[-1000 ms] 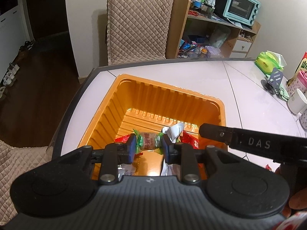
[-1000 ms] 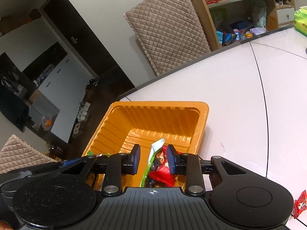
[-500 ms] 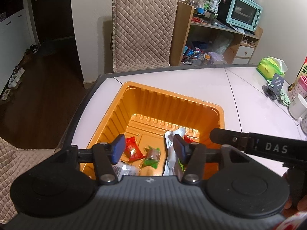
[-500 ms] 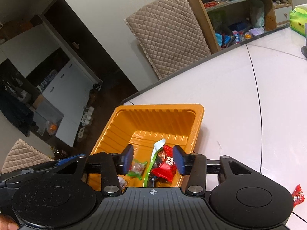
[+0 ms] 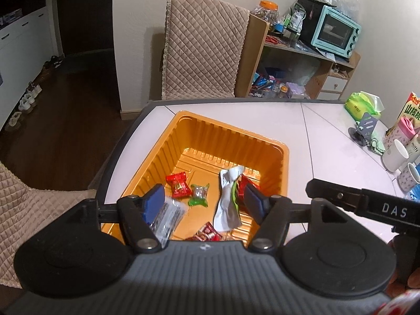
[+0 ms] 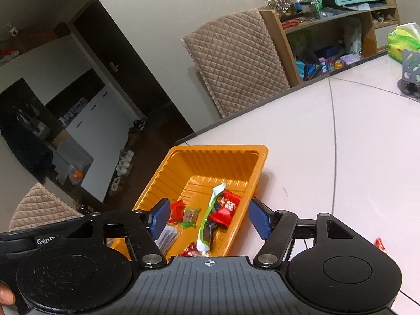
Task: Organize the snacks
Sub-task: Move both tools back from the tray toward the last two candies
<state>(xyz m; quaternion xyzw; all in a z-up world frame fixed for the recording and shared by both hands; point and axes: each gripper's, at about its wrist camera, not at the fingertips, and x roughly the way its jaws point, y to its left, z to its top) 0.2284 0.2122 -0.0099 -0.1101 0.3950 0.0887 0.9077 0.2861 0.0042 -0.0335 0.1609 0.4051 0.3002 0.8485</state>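
Two tongs hung over the orange tray, both with jaws just spread apart and nothing between them. The left tongs and right tongs both faced the tray at twelve o'clock. One stray red candy lay on the bench at about three o'clock of the right tongs, the nearer pair for it, I judged. In the tray I counted six snacks: three red, one green candy, one clear packet, and one long white-green wrapper running twelve to six.
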